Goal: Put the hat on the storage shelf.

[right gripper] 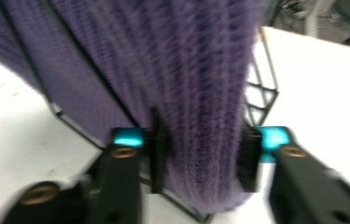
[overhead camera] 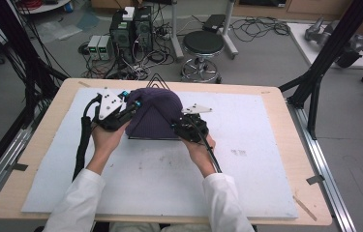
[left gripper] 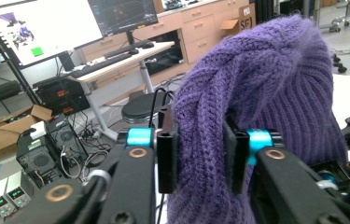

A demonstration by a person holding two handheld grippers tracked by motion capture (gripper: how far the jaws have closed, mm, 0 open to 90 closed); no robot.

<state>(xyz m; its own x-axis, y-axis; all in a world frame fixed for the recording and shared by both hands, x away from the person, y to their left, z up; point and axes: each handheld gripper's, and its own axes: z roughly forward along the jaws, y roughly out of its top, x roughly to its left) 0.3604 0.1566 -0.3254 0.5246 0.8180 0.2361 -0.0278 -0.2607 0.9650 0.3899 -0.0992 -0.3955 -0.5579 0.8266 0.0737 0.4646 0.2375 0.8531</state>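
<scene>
A purple knit hat (overhead camera: 152, 113) is draped over a black wire stand (overhead camera: 156, 79) on the white mat. My left gripper (overhead camera: 131, 105) is at the hat's left side. In the left gripper view a fold of the hat (left gripper: 256, 84) is pinched between the pads of the left gripper (left gripper: 200, 158). My right gripper (overhead camera: 176, 124) is at the hat's lower right edge. In the right gripper view, which is blurred, the hat's hem (right gripper: 200, 93) hangs loosely between the jaws of the right gripper (right gripper: 203, 158), beside the stand's wires (right gripper: 261, 93).
The white mat (overhead camera: 247, 145) covers most of the wooden table (overhead camera: 285, 101). Beyond the far edge are a round stool (overhead camera: 203, 46), computer towers (overhead camera: 130, 29) and floor cables. Black frame posts (overhead camera: 314, 82) stand at the table's sides.
</scene>
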